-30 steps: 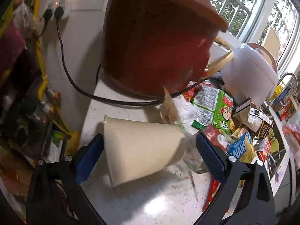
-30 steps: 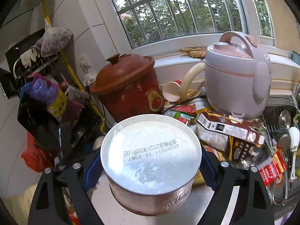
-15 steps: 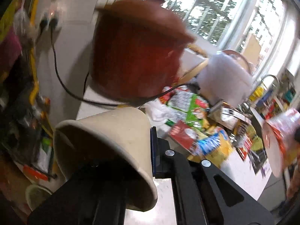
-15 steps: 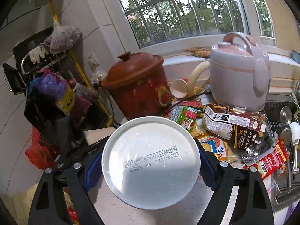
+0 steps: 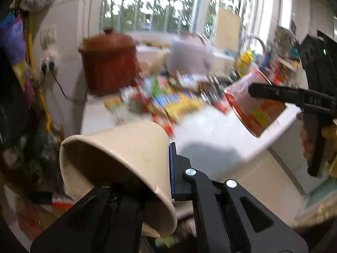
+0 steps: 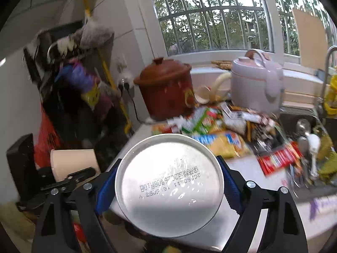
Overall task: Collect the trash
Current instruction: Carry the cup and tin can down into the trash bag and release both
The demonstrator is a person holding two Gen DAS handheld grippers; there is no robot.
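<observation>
1. Low in the left wrist view, the left gripper (image 5: 147, 168) is clamped on a beige paper cup (image 5: 118, 158); cup lies tilted, mouth toward lower left, wall pinched flat; only the right blue pad shows against the cup, the other finger is hidden behind the cup's rim and body.
2. Right wrist view: right gripper (image 6: 168, 185) stands wide w/ a round tin can with a silver base (image 6: 168, 183) between its blue pads, both pads against the can's sides; the base faces the camera and hides the can's body; printed date code on it is mirrored, hard to read.
3. Same can seen from the left wrist cam at far right, red-orange label (image 5: 256, 109), crossed by one black finger; the person's hand behind it is mostly cut off by the frame edge.
4. Both held things hang off the white speckled countertop (image 6: 248, 175), at its near edge.
5. Heap of snack wrappers and packets (image 6: 227, 139) lies mid-counter, smeared by blur; brands unreadable.
6. Behind: brown lidded clay cooker (image 6: 166, 88), pale pink rice cooker (image 6: 257, 84), barred window (image 6: 210, 14); sink at far right partly cut off.
7. Left side clutter (bags, rack) too dark and blurred to sort out.
</observation>
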